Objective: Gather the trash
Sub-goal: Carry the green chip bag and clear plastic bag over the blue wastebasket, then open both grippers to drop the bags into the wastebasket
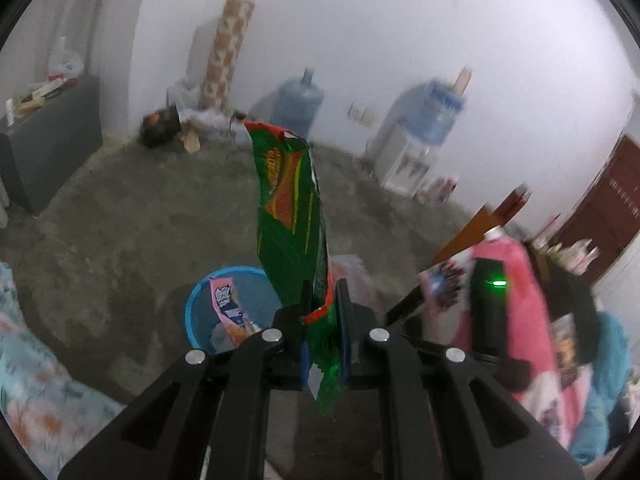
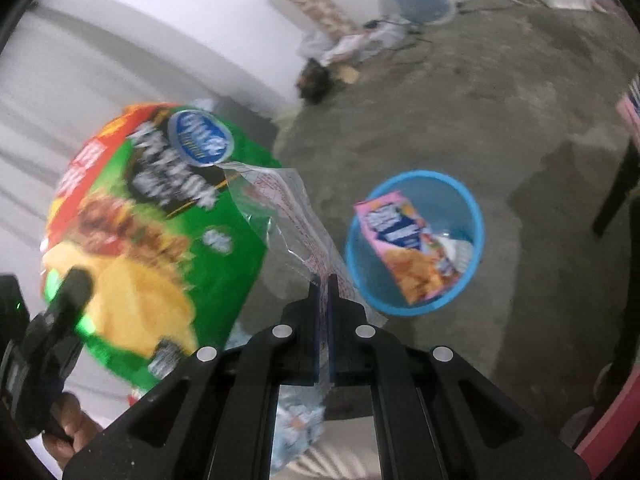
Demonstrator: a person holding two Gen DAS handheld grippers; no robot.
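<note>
We are standing over a bare grey concrete floor (image 2: 500,120). On it sits a round blue bin (image 2: 416,240), which already holds a pink snack packet (image 2: 404,240) leaning against its wall and some pale crumpled scraps beneath, so part of the collecting looks done.

Two more pieces are in our grippers, neither dropped yet. Our left gripper (image 1: 322,292) pinches a large green chip bag (image 1: 294,216) near its lower end; the bag stands up between the two fingers, well above the bin, which shows low and to the left in that view (image 1: 200,300). From the right wrist the same bag (image 2: 160,232) fills the left side, broad face toward us.

Our right gripper (image 2: 326,286) has its fingers pressed nearly together on a clear plastic wrapper (image 2: 280,200) with red print, which trails up and left from the tips. The bin lies just right of those fingertips, below them.

We judge that what remains is carrying both pieces over the bin and letting go.
</note>
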